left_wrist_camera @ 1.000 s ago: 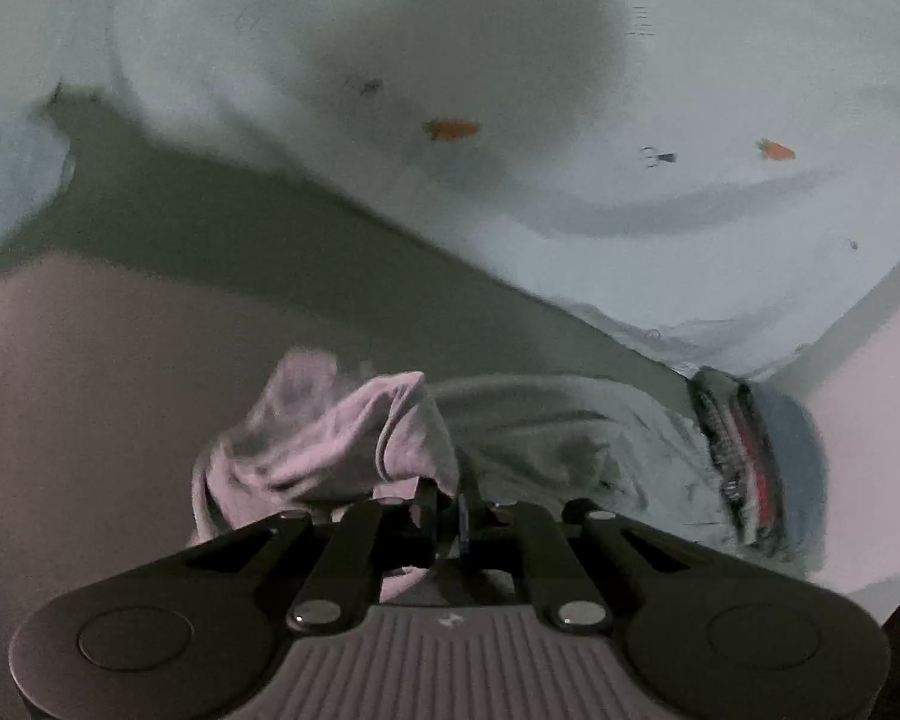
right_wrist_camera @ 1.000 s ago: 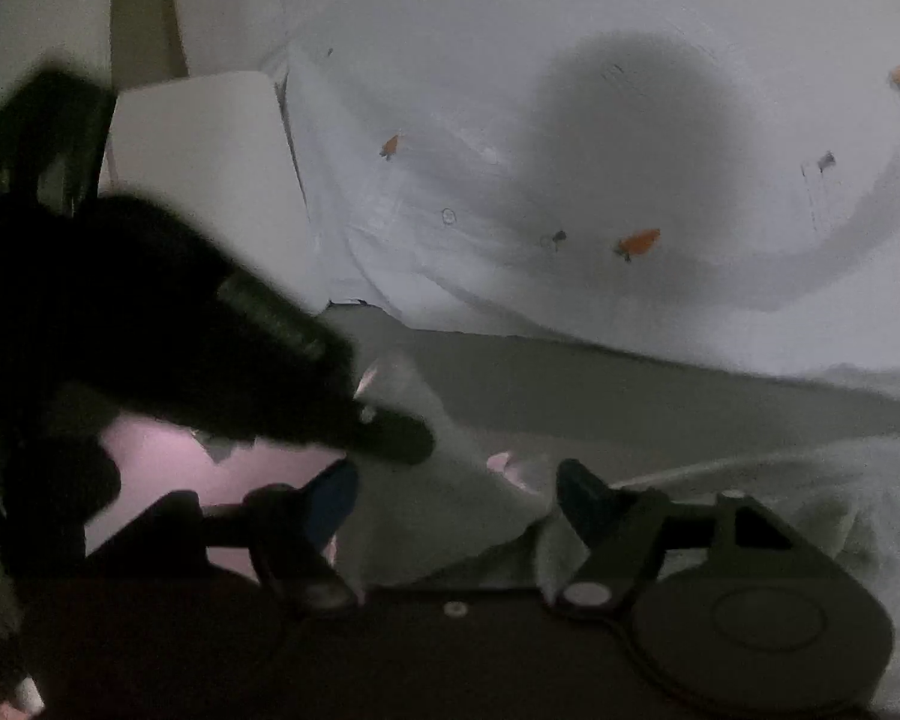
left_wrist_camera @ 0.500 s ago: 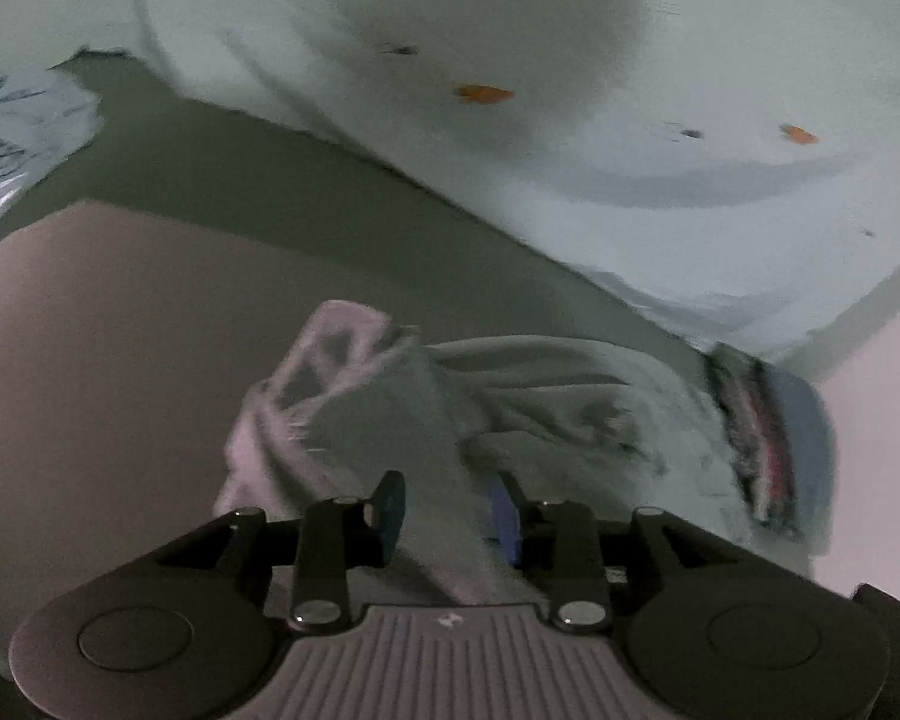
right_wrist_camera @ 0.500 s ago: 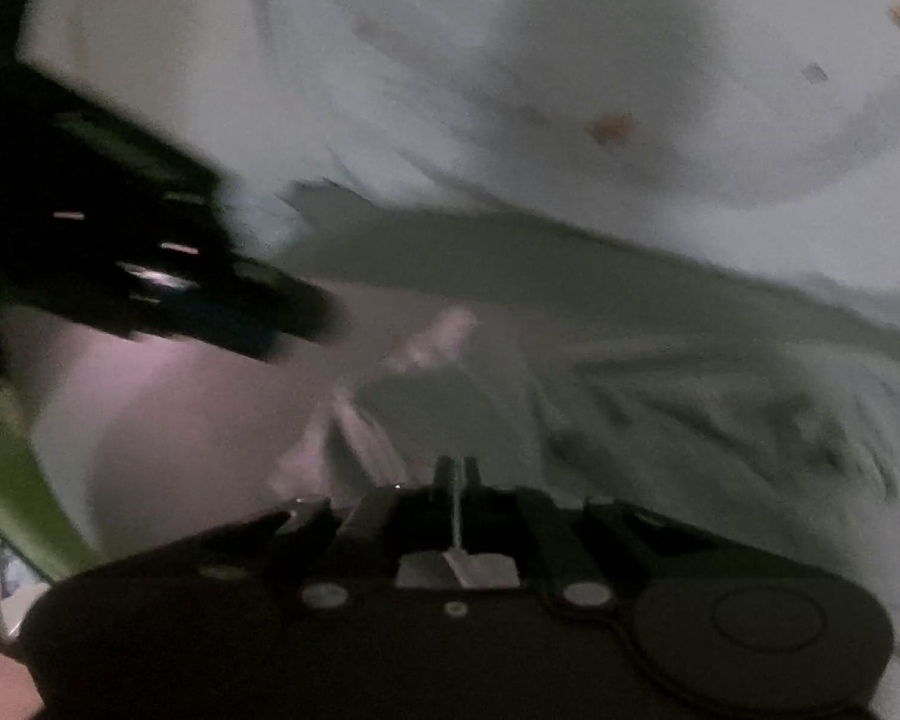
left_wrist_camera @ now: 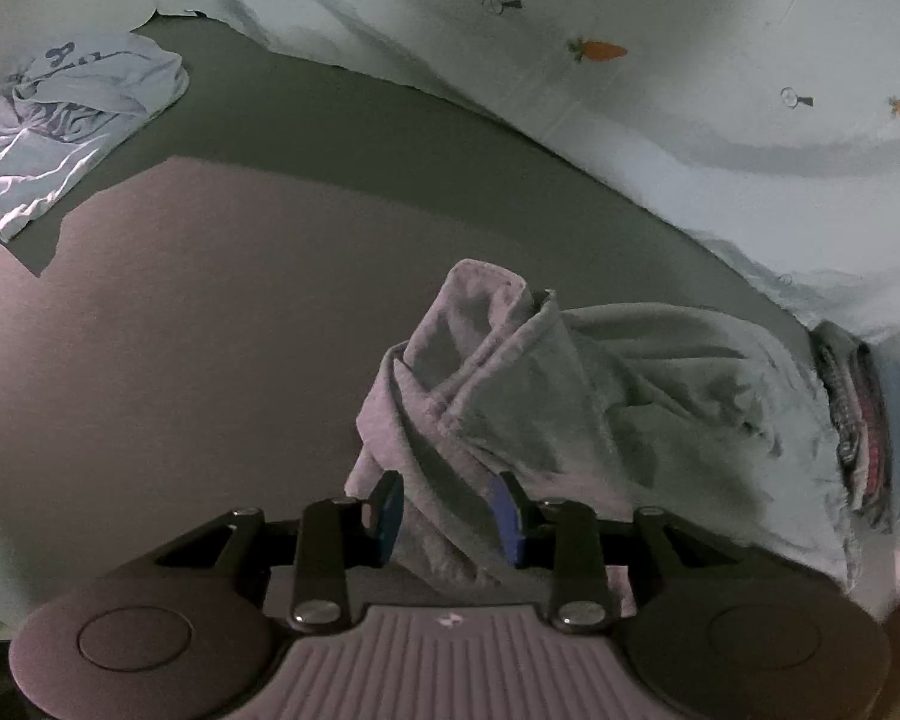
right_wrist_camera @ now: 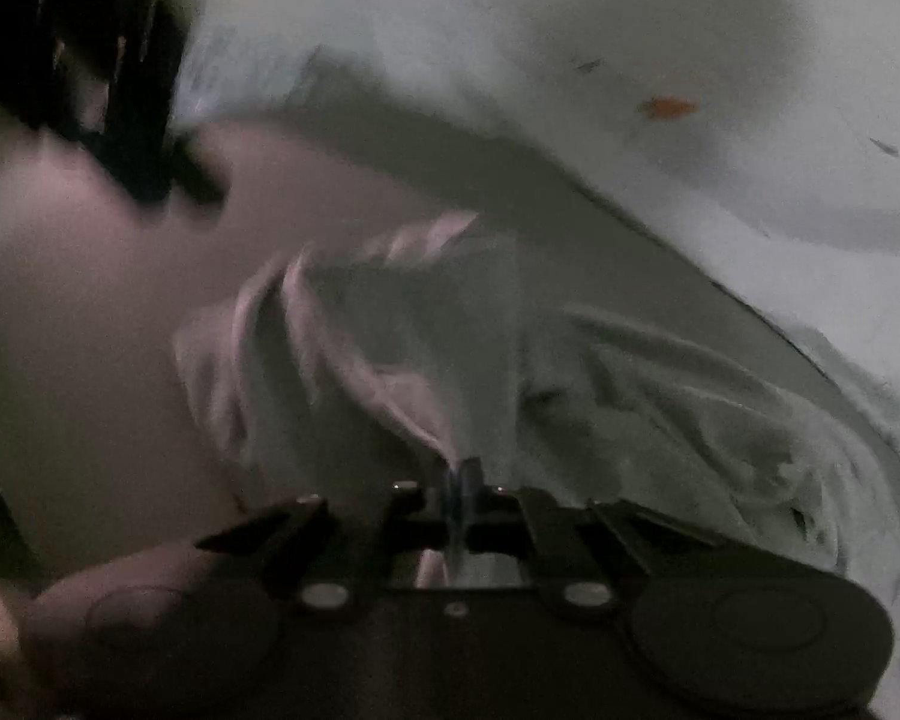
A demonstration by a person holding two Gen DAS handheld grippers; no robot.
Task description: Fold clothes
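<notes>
A: How far along is the folding?

B: Barely begun. The garment (left_wrist_camera: 570, 396) lies crumpled near the grippers on the bed.

A: Jaws?

B: Left gripper (left_wrist_camera: 447, 510) half open, cloth between. Right gripper (right_wrist_camera: 459, 498) closed, pinching its edge.

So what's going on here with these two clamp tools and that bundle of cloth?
A person is folding laundry on a bed with a handheld gripper in each hand. The right gripper has just closed its jaws on a fold of the crumpled grey garment. The left gripper has just opened its jaws; cloth lies loosely between them. Another crumpled light garment waits nearby, beside a carrot-print sheet.
</notes>
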